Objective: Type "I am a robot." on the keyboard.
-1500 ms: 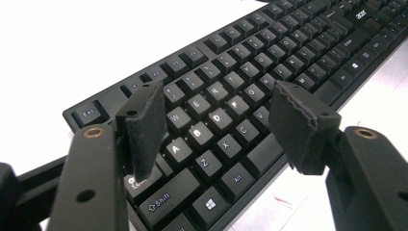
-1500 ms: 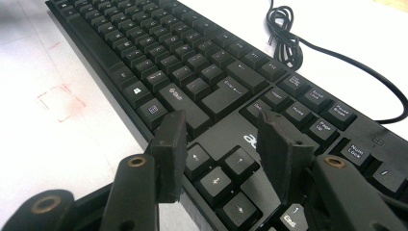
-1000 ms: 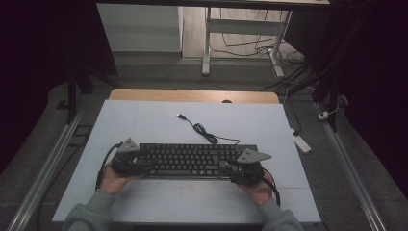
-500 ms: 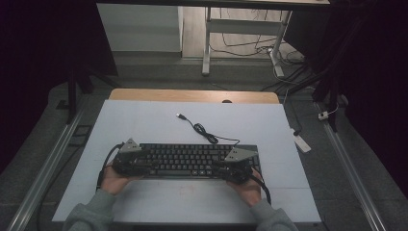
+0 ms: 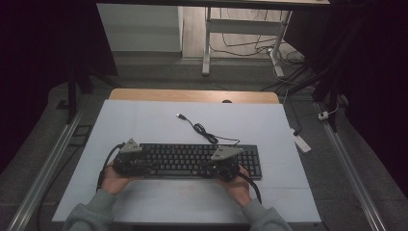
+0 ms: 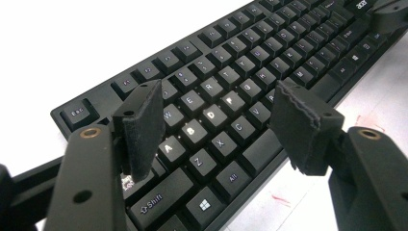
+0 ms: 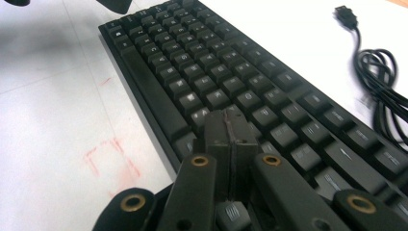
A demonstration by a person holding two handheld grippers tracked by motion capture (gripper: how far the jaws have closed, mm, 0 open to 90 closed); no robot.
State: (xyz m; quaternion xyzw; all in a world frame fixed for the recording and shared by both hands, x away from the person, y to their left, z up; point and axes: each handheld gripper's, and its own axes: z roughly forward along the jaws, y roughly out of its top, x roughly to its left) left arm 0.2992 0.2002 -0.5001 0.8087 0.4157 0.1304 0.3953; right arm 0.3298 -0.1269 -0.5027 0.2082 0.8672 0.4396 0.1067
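One black keyboard (image 5: pixel 192 160), keys marked Esc, Shift and Alt, lies low-centre on the white surface (image 5: pixel 144 125); left gripper (image 6: pixel 216 125) jaws spread, right gripper (image 7: pixel 230 132) jaws just pressed together, empty.

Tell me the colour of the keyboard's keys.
Black keys with pale legends on a black keyboard; the left gripper view shows it best.

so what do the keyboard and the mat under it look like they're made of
Keyboard: looks like black matte plastic, with moulded keycaps, printed legends and only dull glints on the tops. Mat: a pale, thin, flat sheet covering the wooden tabletop; smooth with a slight sheen, perhaps vinyl or coated paper; the look leaves it open.
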